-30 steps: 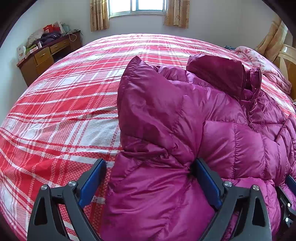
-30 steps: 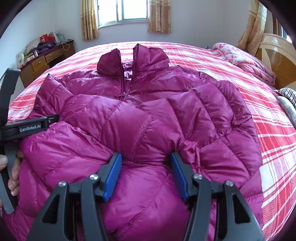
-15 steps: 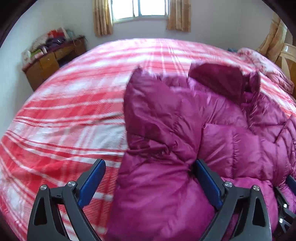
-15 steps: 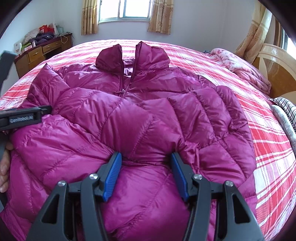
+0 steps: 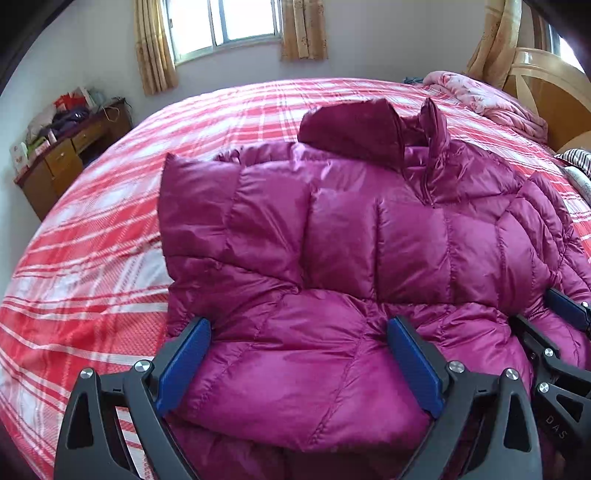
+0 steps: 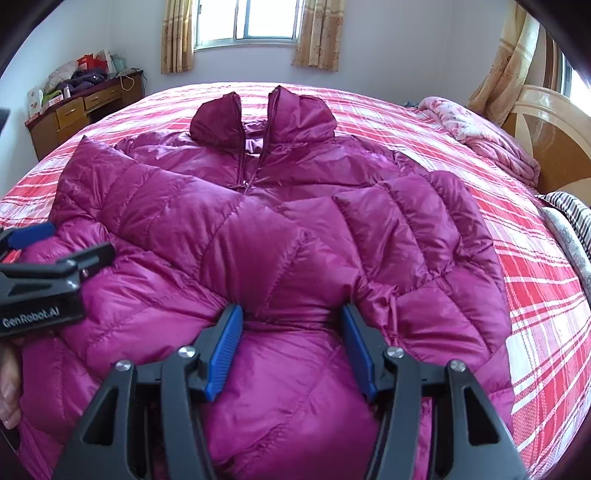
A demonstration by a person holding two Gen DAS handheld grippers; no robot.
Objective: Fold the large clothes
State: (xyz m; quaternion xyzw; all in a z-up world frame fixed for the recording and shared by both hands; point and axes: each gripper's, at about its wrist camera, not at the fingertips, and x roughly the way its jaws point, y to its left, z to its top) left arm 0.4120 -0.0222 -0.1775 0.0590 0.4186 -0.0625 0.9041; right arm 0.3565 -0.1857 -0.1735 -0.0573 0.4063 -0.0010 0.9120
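The magenta quilted down jacket (image 6: 280, 236) lies zipped, collar up, both sleeves folded across its front. My left gripper (image 5: 299, 354) and right gripper (image 6: 291, 347) each clamp a puffy fold at the hem, jaws part open.

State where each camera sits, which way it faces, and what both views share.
Left wrist view: on the left gripper, looking forward and down over the magenta puffer jacket toward the window; its own blue-padded fingers show, with the right gripper at the right edge.
Right wrist view: on the right gripper, facing the jacket's open collar; its own fingers show, plus the left gripper and a hand at the left edge.
Shared: jacket, red plaid bedspread, window, wooden desk, headboard.
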